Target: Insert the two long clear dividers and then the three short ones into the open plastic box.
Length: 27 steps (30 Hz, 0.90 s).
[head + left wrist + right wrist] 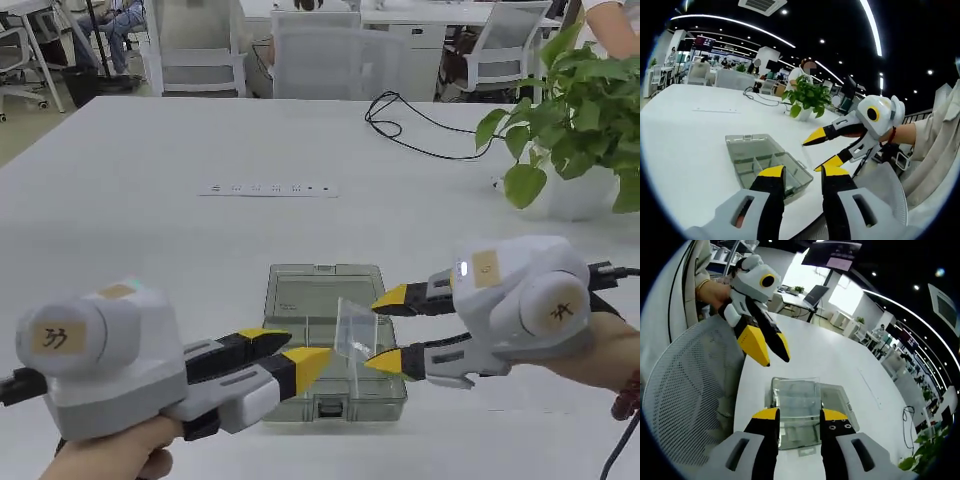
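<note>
The clear plastic box (300,300) lies open on the white table, lid flat behind its base, with partitions inside (757,160). My right gripper (390,328) hovers over the box, its jaws closed edgewise on a short clear divider (355,330) that spans the gap between them (797,400). My left gripper (290,350) points in from the left with its jaws a little apart and nothing between them (802,172). Its tip is close to the divider's lower left edge; whether they touch I cannot tell.
A potted plant (580,130) stands at the table's right, with a black cable (420,125) beside it. A white power strip (268,188) lies mid-table beyond the box. Office chairs (315,55) line the far edge. A white mesh chair (685,390) is near the front edge.
</note>
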{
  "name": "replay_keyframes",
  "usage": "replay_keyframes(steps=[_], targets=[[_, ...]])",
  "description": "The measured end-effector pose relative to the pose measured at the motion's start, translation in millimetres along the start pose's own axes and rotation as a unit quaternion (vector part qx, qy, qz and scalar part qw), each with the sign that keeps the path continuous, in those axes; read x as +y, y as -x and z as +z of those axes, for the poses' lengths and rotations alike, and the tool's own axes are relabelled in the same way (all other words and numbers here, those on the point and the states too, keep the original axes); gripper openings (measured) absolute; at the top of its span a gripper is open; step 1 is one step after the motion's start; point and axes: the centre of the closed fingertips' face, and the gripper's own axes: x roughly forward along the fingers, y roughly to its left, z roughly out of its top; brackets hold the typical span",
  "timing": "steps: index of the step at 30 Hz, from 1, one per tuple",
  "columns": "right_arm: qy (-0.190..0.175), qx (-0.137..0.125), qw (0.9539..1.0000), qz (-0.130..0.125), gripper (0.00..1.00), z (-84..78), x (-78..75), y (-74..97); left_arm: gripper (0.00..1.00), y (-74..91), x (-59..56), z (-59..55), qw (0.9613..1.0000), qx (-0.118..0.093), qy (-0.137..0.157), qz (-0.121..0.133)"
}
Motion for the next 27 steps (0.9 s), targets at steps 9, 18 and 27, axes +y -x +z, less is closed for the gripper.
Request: replay_keyframes(steps=[9, 18, 27], targets=[[0.009, -0.022, 0.9997, 0.004, 0.32, 16.9, 6.3, -6.6, 0.14, -5.7, -2.9, -3.1, 0.9999, 0.003, 0.004, -0.011], [0.008, -0.036, 0.9993, 0.001, 0.32, 24.2, 3.1, -7.7, 0.0, -7.8, -0.3, -1.0, 0.9995, -0.007, 0.03, -0.012], [0.016, -0.032, 0.9993, -0.007, 0.32, 23.5, 0.7, -9.7, 0.0, -10.1, 2.3, -0.6, 0.9969, -0.008, 0.079, -0.006]])
